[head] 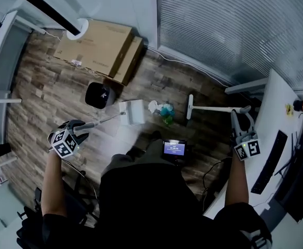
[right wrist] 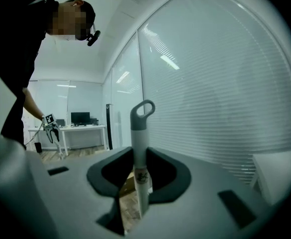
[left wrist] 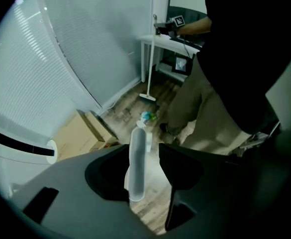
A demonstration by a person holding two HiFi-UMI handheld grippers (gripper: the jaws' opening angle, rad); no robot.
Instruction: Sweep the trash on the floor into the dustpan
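Note:
The white dustpan sits on the wood floor, its long pale handle running back between the jaws of my left gripper. The handle leans on one jaw with a gap to the other, so this gripper is open around it. Crumpled white and teal trash lies just right of the pan. Beyond the trash rests the white broom, its head on the floor. My right gripper is shut on the broom's handle, below the grey hanging loop.
Flat cardboard boxes and a black bin stand behind the dustpan. A white desk with a keyboard flanks the right side. A small lit screen and cables lie on the floor by my feet. Window blinds close off the back.

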